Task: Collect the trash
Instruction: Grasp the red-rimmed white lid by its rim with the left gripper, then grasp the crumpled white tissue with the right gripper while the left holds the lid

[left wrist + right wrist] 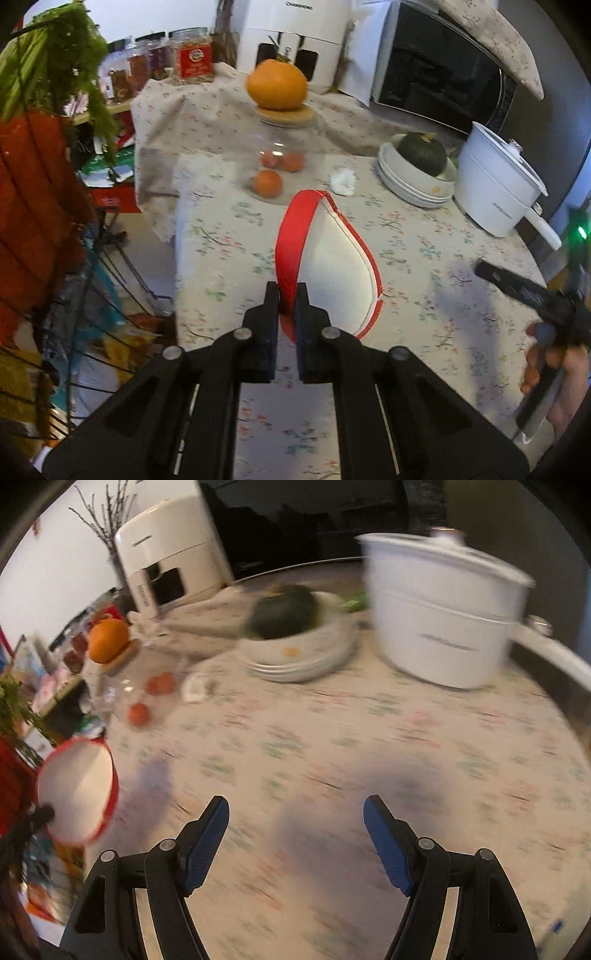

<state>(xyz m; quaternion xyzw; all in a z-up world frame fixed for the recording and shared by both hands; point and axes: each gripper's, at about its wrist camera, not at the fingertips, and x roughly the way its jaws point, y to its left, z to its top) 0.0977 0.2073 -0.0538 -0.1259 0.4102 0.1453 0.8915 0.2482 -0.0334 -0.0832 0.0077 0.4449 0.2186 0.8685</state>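
Left hand-held gripper (287,295) clamps the red paper cup (328,266) by its rim

The squashed cup's long axis runs toward 12 o'clock, above the table (424,258); right hand-held gripper (296,810) gapes wide, empty; the air fryer's (295,33) lettering is unreadable

Round table under a pale floral-print cloth (424,258). Black microwave oven (439,70) and white air fryer (291,33) behind it. Plain white wall (48,565) at left.
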